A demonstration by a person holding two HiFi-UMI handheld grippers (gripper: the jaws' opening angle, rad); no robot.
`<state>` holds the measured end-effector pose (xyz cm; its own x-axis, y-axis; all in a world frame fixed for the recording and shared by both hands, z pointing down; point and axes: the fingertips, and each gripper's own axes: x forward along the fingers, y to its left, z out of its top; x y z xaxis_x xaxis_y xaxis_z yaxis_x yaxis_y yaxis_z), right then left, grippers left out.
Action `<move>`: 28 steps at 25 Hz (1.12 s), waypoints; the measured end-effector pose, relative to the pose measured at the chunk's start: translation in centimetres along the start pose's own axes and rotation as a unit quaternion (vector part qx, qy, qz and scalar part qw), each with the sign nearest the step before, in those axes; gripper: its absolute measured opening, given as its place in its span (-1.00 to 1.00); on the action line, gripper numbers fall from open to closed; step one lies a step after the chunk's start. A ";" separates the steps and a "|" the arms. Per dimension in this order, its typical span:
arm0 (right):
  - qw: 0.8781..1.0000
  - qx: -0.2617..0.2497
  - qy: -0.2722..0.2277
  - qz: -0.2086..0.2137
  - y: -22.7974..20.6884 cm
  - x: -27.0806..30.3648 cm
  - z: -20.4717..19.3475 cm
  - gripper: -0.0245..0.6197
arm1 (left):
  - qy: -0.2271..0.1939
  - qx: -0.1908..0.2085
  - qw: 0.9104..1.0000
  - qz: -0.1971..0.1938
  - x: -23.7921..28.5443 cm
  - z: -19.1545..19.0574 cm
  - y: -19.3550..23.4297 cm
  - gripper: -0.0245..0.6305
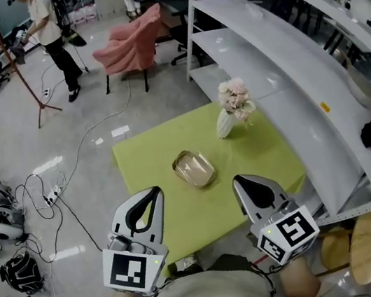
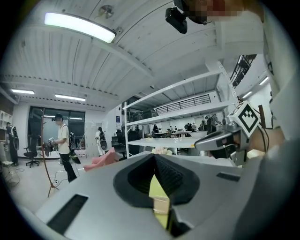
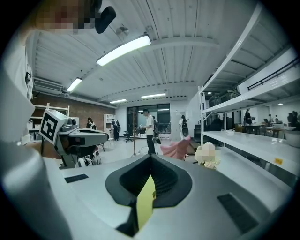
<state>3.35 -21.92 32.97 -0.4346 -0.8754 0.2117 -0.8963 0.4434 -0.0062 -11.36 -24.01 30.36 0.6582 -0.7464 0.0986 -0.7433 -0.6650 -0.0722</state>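
Lime-green worktop (image 1: 197,215) fills the middle of the head view, and an oval shallow dish (image 1: 194,168) lies near its centre, apart from both tools. The left hand-held gripper (image 1: 155,193) hovers over the near left edge and the right hand-held gripper (image 1: 238,182) over the near right part. Each has its jaws drawn together at the tips with nothing between them, and the dish sits just beyond and between the two. A vase of flowers (image 1: 233,106) stands at the far right corner, close to a white shelf rack (image 1: 276,57). A pink armchair (image 1: 131,43) and a person (image 1: 49,29) are far off on the floor. In the left gripper view, the left hand-held gripper (image 2: 155,161) shows its jaws closed and empty, with only a thin slit of green worktop between the ribbed pads. The right hand-held gripper (image 2: 220,139) floats to the right and the pink armchair (image 2: 101,159) is far left. In the right gripper view, the right hand-held gripper (image 3: 150,158) is likewise closed on nothing. The left hand-held gripper (image 3: 82,136) is at the left and the vase of flowers (image 3: 206,154) at the right.
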 end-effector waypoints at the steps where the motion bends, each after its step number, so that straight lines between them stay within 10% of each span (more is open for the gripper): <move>1: 1.000 0.001 0.003 -0.001 -0.4 0.4 -0.1 -0.90 | 0.001 -0.001 1.000 0.000 0.5 -0.1 0.2 -0.91; 28: 0.997 0.057 0.041 0.040 -10.5 9.4 -2.7 -0.85 | 0.055 -0.006 0.997 0.051 10.1 -2.7 2.5 -0.91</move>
<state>8.95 -34.29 37.71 -0.5001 -0.8179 0.2843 -0.8656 0.4820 -0.1360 -6.91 -33.14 33.84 0.5626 -0.8024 0.1993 -0.8074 -0.5851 -0.0763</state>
